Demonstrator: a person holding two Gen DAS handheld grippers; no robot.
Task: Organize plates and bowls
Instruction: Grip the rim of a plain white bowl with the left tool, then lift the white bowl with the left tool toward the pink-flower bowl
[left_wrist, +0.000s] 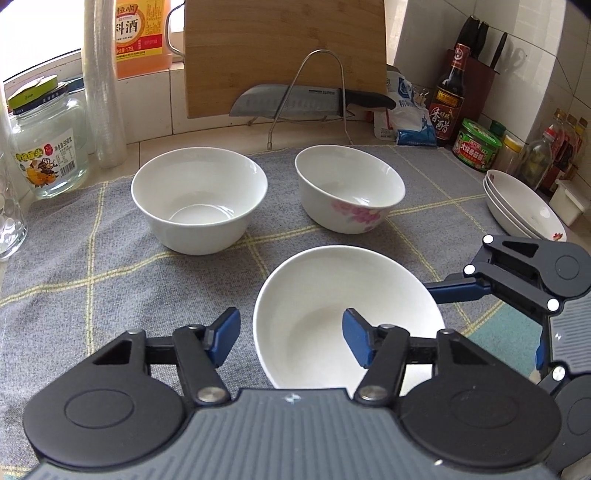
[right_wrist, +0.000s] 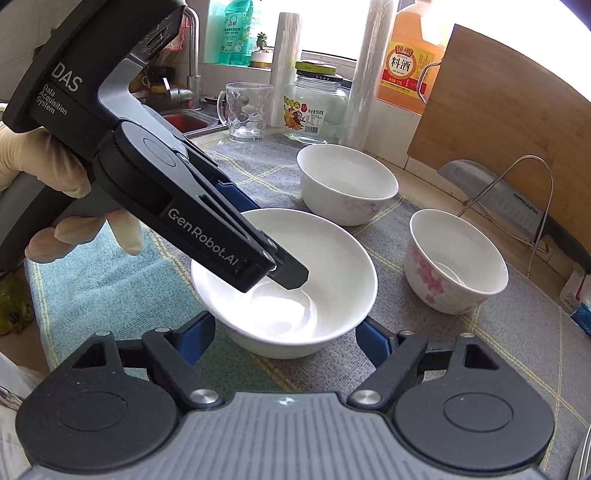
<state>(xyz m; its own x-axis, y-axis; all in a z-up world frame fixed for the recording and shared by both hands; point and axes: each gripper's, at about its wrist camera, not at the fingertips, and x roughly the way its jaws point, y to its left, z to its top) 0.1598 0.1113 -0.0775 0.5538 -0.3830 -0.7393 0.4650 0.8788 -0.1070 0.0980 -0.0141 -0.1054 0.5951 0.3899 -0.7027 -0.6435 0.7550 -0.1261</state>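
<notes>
The shallow white bowl (left_wrist: 306, 295) sits on the grey checked cloth (left_wrist: 92, 258) at its near edge, with both tools on it. The left gripper (left_wrist: 291, 328) is open astride the bowl's left rim: 1 blue pad (left_wrist: 356, 341) hangs inside the bowl, the other stands outside, and a strip of cloth shows between that outer pad and the rim. A gloved hand (right_wrist: 37, 158) holds this tool. The right gripper (right_wrist: 286, 332) has its jaws on either side of the bowl's lower wall, very near it; whether the pads press I cannot tell.

Beyond the bowl stand 2 deeper bowls, apart from it and from each other: a plain white bowl (left_wrist: 199, 199) and a pink-flowered bowl (left_wrist: 351, 192). A stack of plates (left_wrist: 524, 210) lies at the cloth's far right edge, just beside a green-lidded tin (left_wrist: 478, 146) and a crowd of bottles. At the back a wire rack (left_wrist: 343, 88) carries a knife (left_wrist: 295, 101) in front of a cutting board (left_wrist: 284, 44) that leans on the wall. Along the left edge stand a glass jar (left_wrist: 48, 147), a roll of film (left_wrist: 99, 92) and a glass mug (right_wrist: 245, 112).

Bare cloth lies open to the left of the shallow bowl and between all 3 bowls; a teal cloth (right_wrist: 92, 280) covers the near corner under the left tool
</notes>
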